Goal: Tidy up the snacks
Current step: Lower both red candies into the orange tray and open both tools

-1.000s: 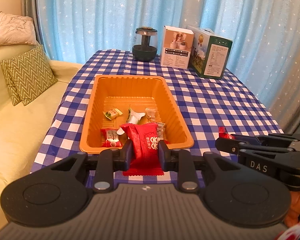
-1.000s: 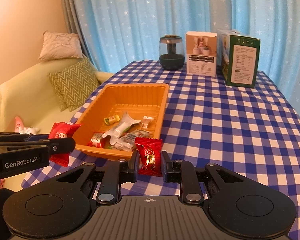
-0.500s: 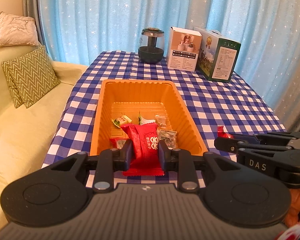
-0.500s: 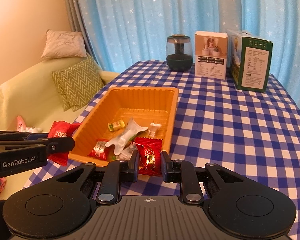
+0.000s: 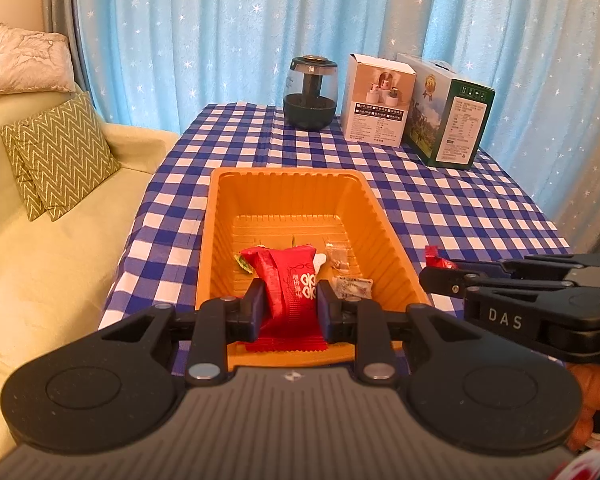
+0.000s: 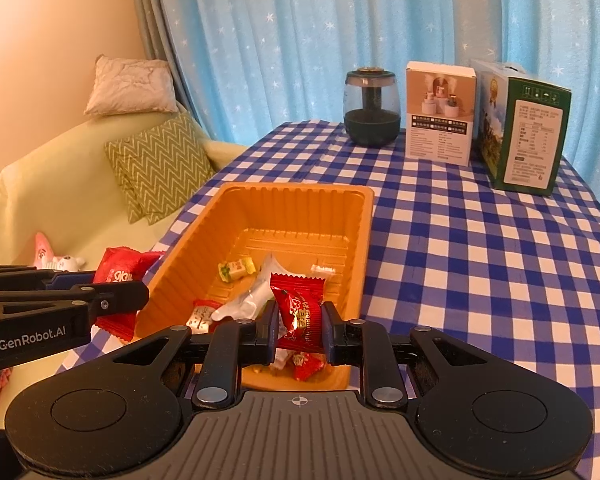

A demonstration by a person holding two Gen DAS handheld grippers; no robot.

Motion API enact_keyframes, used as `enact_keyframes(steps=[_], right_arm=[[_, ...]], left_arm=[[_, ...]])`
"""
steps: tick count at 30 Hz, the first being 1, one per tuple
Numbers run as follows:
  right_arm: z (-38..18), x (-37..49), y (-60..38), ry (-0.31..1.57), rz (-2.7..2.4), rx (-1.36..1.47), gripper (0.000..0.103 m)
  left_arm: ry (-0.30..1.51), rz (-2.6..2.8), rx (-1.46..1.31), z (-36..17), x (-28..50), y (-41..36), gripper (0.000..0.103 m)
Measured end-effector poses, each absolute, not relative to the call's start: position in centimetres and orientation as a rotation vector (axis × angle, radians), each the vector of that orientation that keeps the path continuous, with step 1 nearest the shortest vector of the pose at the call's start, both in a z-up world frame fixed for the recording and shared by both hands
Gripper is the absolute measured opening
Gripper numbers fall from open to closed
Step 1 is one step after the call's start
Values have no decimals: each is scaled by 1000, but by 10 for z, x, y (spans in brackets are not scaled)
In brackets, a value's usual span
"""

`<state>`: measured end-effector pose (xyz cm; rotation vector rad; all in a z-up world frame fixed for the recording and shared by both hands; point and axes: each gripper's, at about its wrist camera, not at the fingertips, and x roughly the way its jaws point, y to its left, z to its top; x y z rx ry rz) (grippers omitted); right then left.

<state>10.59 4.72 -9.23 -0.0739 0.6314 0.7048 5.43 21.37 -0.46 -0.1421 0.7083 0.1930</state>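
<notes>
An orange tray [image 5: 216, 216] [image 6: 364, 216] sits on the blue checked tablecloth with several small wrapped snacks inside. My left gripper [image 5: 290, 306] is shut on a large red snack packet [image 5: 290, 280], held over the tray's near end. My right gripper [image 6: 300, 324] is shut on a small red candy packet [image 6: 300, 312], also above the tray's near end. In the right wrist view the left gripper [image 6: 140, 294] shows at the left with its red packet [image 6: 118, 268]. In the left wrist view the right gripper [image 5: 424, 276] comes in from the right with its candy [image 5: 436, 258].
At the table's far end stand a dark glass humidifier [image 5: 310, 98] [image 6: 372, 108], a white box [image 5: 378, 106] [image 6: 440, 114] and a green box [image 5: 448, 116] [image 6: 520, 128]. A yellow sofa with zigzag cushions [image 5: 60, 156] [image 6: 160, 164] lies left of the table. Blue curtains hang behind.
Both grippers have moved forward with their packets, from short of the tray's near rim to over its near end. The tray and boxes look closer.
</notes>
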Motion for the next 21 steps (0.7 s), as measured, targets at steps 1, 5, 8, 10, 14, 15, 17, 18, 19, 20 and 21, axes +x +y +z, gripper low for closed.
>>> enact_keyframes(steps=[1,5,8,10,14,15,17,18,19,20,21], right_arm=[[-93,108,50,631,705,-75,22],[-93,115,56,632,708,-78,22],[-93,120,58,633,709,-78,22],[-93,122,60,634,709,-78,22],[-92,131,62,640,709,-71,22],[-92,133,63,642,708,-69,22],[-92,137,64,645,707,-68,22],[-92,139,64,647,707,-69,22],[-92,141,65,649,707,-68,22],[-92,144,65,651,706,-68,22],[-92,146,66,653,705,-69,22]], left_arm=[[708,191,-143,-5,56,215,24],[708,185,-143,-5,64,219,24],[711,178,-144,-6,71,220,24],[714,173,-144,-7,75,222,24],[721,172,-147,-11,82,226,24],[724,173,-150,-12,84,228,24],[730,170,-159,-14,88,232,24],[732,168,-162,-15,90,233,24],[736,166,-162,-16,92,234,24],[739,165,-162,-17,94,235,24],[743,162,-162,-18,97,237,24]])
